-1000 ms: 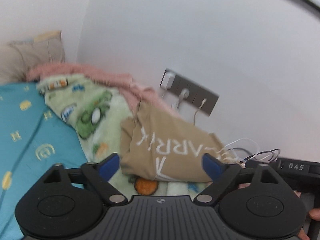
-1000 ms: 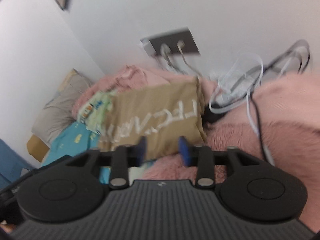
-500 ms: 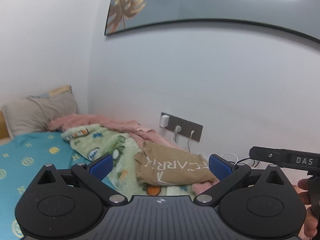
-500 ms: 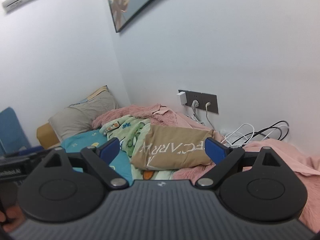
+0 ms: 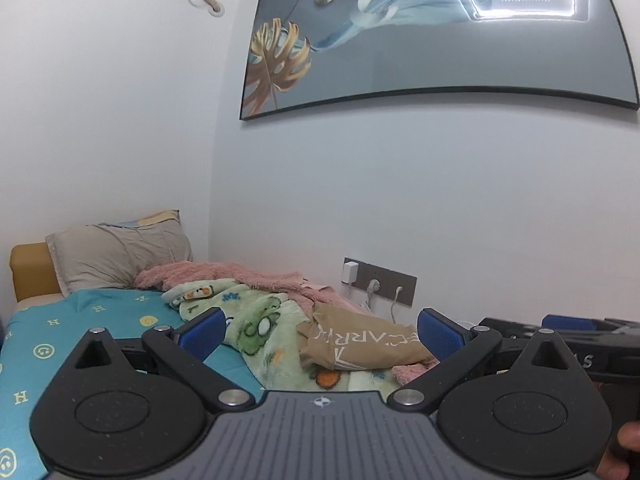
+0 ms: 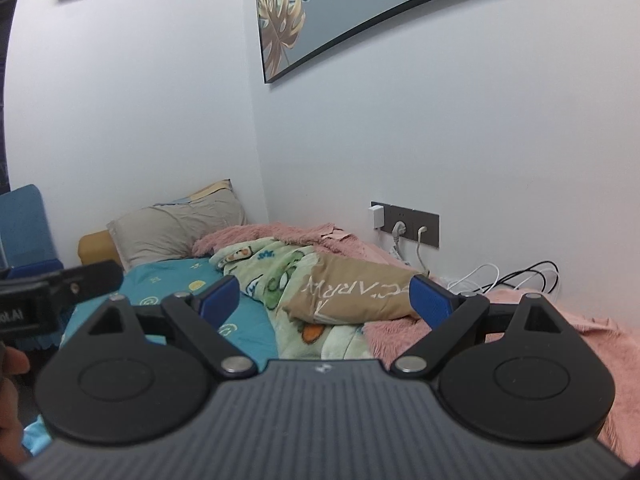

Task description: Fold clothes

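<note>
Left to right: teal patterned bedsheet (image 5: 100,320), green cartoon-print fleece blanket (image 5: 256,320), then your folded tan cotton garment with white lettering (image 5: 360,340) lying on that blanket beside the pink fluffy blanket (image 6: 520,320), clear of both tools. Your left gripper (image 5: 320,330) and right gripper (image 6: 326,300) both stand with jaws wide apart, nothing between them. This fold looks finished; next you need another garment, none visible here.
</note>
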The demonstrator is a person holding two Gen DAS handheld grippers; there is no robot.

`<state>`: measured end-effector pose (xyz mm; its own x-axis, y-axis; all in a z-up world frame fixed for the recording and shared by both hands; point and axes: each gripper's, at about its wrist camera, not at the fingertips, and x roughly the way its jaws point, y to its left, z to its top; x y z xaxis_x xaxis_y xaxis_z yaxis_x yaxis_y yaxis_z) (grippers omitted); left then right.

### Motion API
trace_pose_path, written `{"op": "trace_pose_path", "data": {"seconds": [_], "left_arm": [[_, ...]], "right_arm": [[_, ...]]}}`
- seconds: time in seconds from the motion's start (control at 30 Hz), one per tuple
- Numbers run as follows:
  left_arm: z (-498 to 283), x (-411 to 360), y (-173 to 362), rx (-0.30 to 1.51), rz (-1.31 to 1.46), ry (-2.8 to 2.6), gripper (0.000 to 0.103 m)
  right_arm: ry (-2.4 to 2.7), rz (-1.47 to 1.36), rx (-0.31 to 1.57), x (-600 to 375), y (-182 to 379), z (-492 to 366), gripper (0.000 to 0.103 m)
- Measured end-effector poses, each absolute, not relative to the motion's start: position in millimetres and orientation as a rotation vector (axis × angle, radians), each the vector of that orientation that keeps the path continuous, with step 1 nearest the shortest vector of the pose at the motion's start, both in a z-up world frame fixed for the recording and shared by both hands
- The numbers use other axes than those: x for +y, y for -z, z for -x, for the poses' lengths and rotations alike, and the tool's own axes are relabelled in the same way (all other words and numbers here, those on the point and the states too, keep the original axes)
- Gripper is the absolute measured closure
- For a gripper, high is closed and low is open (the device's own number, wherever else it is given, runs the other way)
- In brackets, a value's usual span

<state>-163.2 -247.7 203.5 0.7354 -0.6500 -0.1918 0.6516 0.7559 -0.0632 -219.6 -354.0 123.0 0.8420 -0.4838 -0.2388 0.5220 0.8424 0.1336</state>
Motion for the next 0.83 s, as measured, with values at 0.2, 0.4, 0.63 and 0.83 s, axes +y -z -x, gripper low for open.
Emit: {"op": "trace_pose_path", "data": {"seconds": [0.2,0.4,0.63,0.83], "left_arm": [[177.6,-231.1,-198.4,0.193,-0.01,0.688,0.0],[185.2,-219.8,-194.1,0.175,0.014,0.643,0.0],[189.3,-214.1,-190.9,0.17,0.013,0.587,0.0],[188.8,-214.0,-188.8,0.169,0.013,0.584,0.0]], "right_arm": [[0.554,-0.186,0.191,-342.2,-118.5,228.5,0.01],[0.57,-0.178,0.186,-330.3,-110.5,232.1,0.01],[0.574,-0.176,0.206,-323.8,-101.7,227.7,0.01],[0.579,-0.165,0.203,-319.4,-103.2,228.8,0.01]]}}
